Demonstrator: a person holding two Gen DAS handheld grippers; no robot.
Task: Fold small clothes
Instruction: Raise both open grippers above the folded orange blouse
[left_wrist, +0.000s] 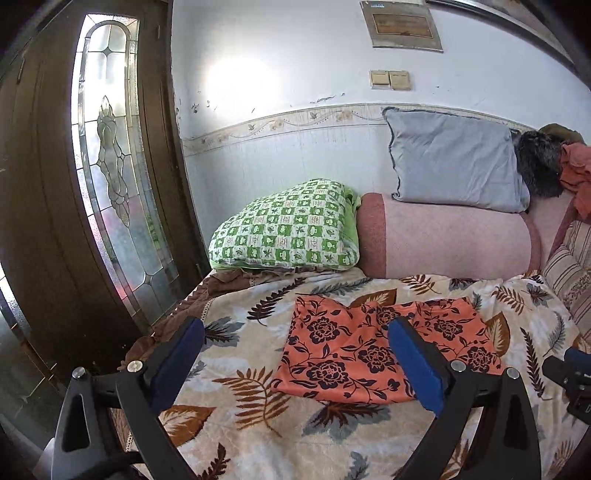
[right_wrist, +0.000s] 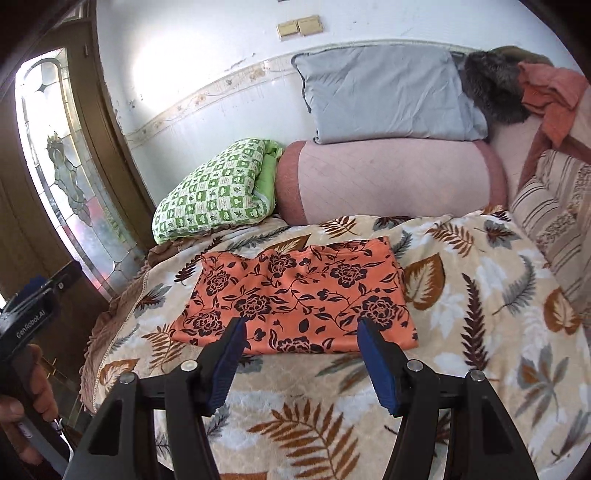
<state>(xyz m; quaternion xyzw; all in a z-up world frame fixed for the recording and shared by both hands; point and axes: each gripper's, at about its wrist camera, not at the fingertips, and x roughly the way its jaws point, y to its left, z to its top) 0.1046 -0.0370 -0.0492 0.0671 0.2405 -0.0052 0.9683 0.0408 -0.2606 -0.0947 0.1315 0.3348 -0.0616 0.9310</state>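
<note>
An orange garment with dark flowers (left_wrist: 354, 350) lies flat in a folded rectangle on the leaf-print blanket (left_wrist: 258, 413). It also shows in the right wrist view (right_wrist: 295, 299). My left gripper (left_wrist: 295, 332) is open and empty, held above the blanket at the garment's near left side. My right gripper (right_wrist: 299, 328) is open and empty, just above the garment's near edge. The right gripper's tip shows at the right edge of the left wrist view (left_wrist: 569, 373). The left gripper's body and the hand holding it show at the left of the right wrist view (right_wrist: 26, 321).
A green checked pillow (left_wrist: 288, 229), a pink bolster (left_wrist: 443, 240) and a grey pillow (left_wrist: 454, 162) lie at the back against the wall. Loose clothes (right_wrist: 546, 92) pile at the back right. A striped cushion (right_wrist: 554, 206) is at the right. A wooden door with glass (left_wrist: 110, 166) stands left.
</note>
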